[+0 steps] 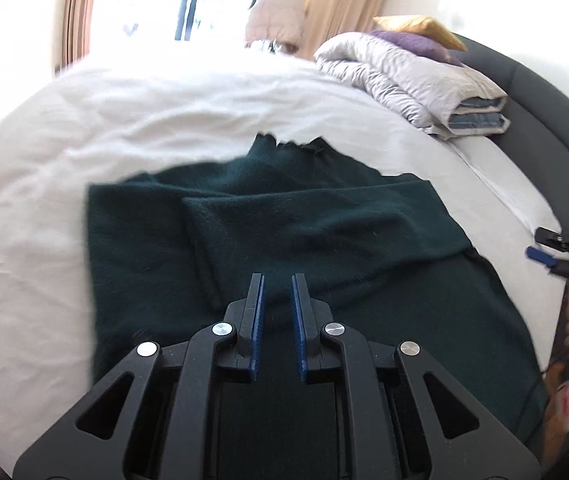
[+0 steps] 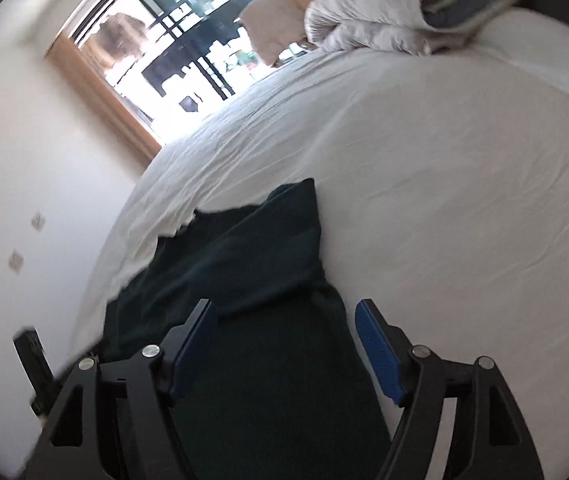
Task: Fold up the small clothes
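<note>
A dark green sweater lies flat on the white bed sheet, with its sleeves folded across the body. My left gripper hovers over its near part, jaws a narrow gap apart and holding nothing. In the right wrist view the sweater runs up from the bottom edge. My right gripper is wide open over the sweater's right edge, empty. The right gripper also shows at the right edge of the left wrist view, beside the sweater.
A folded grey duvet with purple and gold cushions lies at the bed's far right by the dark headboard. A bright window with tan curtains is beyond the bed. White wall on the left.
</note>
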The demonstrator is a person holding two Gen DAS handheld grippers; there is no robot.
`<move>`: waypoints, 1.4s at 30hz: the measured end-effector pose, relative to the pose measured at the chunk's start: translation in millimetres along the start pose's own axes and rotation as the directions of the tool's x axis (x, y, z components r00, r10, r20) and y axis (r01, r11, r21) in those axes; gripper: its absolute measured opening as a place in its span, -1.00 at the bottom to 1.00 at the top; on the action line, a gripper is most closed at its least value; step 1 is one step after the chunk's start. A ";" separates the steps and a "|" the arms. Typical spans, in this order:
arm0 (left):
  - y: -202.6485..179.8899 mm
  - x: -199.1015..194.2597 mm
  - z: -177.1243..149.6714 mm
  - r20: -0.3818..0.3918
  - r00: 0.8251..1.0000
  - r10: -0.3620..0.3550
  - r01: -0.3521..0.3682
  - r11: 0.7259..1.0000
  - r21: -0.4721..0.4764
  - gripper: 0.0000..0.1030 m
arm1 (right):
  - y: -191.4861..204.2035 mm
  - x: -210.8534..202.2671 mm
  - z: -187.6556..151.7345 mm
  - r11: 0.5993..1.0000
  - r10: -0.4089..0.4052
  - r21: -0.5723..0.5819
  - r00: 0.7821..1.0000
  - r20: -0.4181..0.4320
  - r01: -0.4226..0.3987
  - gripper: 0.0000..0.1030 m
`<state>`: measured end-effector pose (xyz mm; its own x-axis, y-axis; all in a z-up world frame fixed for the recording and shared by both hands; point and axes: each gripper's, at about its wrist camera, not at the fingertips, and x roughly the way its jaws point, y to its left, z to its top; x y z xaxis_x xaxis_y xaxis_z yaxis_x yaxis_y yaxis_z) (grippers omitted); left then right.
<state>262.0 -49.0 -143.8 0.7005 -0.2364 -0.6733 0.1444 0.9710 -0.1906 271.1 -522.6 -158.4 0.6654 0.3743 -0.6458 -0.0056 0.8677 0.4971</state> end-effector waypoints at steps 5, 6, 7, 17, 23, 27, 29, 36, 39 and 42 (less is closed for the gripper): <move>-0.3 -77.0 -55.7 -0.006 0.997 -0.082 0.082 0.997 0.000 -0.65 | -19.7 -71.5 -67.1 0.999 0.044 0.026 0.994 -0.099 -0.042 0.44; 3.6 -89.4 -72.4 -0.032 0.993 -0.111 0.111 0.993 -0.028 -0.57 | -28.8 -82.6 -79.1 0.997 0.058 0.054 0.993 -0.103 -0.053 0.44; 7.8 -99.2 -87.4 -0.058 0.989 -0.139 0.136 0.989 -0.056 -0.35 | -38.7 -92.6 -91.1 0.994 0.071 0.085 0.991 -0.113 -0.062 0.44; 63.9 -147.3 -202.5 -0.177 0.931 -0.320 0.208 0.863 -0.461 0.20 | -103.0 -104.5 -155.5 0.953 0.145 0.294 0.967 -0.210 -0.079 0.29; 51.3 -143.4 -218.0 -0.219 0.903 -0.369 0.237 0.855 -0.461 0.19 | -112.1 -79.6 -181.7 0.941 0.194 0.327 0.936 -0.295 -0.092 0.23; 57.0 -136.6 -226.5 -0.203 0.897 -0.392 0.246 0.826 -0.508 0.19 | -123.6 -77.7 -190.4 0.928 0.218 0.360 0.927 -0.304 -0.100 0.15; 59.2 -135.6 -230.4 -0.193 0.892 -0.408 0.256 0.810 -0.527 0.19 | -127.5 -80.3 -191.2 0.924 0.228 0.366 0.927 -0.299 -0.109 0.15; 49.8 -140.7 -232.5 -0.244 0.876 -0.416 0.249 0.823 -0.510 0.19 | -126.9 -74.8 -197.4 0.910 0.267 0.391 0.915 -0.302 -0.137 -0.07; 46.2 -138.4 -240.2 -0.277 0.857 -0.434 0.249 0.821 -0.514 0.15 | -128.0 -75.3 -197.0 0.901 0.282 0.408 0.915 -0.289 -0.149 -0.12; 46.1 -133.1 -247.9 -0.297 0.836 -0.461 0.245 0.799 -0.550 -0.04 | -129.3 -75.9 -196.5 0.899 0.284 0.412 0.915 -0.288 -0.150 -0.14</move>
<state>2.2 18.3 -240.1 0.3121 -0.6560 -0.6873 -0.0969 0.6976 -0.7099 74.7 -599.0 -287.5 0.3923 0.6830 -0.6161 0.2030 0.5890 0.7822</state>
